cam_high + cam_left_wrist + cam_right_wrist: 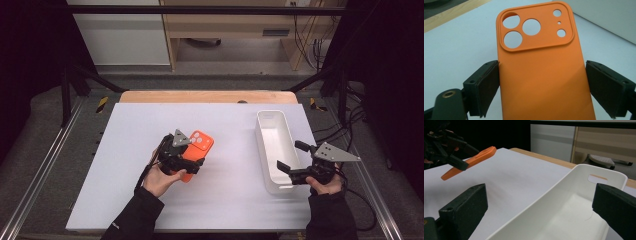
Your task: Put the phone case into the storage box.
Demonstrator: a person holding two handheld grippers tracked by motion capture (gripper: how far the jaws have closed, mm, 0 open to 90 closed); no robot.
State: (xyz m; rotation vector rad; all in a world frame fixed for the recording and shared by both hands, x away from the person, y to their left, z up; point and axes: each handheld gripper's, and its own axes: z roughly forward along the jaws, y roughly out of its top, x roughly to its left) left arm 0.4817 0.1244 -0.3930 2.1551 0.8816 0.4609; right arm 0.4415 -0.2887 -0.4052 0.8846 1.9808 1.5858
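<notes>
Precariously, the left gripper clamped the orange phone case by its slick edges, risking slippage; right gripper, jaws apart, waited beside the white bin at three o'clock.

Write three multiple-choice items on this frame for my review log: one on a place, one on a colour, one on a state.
1. Where is the bin on the table?
A. On the person's right side
B. On the person's left side
C. At the far left corner

2. What colour is the phone case?
A. Blue
B. Orange
C. Green

3. How does the case stand?
A. Flat on the table
B. Inside the bin
C. Held up off the table in the left gripper

Key: 1 A, the high view shows the bin beside the right gripper. 2 B, the left gripper view shows it orange. 3 C, the right gripper view shows the case tilted in the air, gripped, with the table below it.
</notes>
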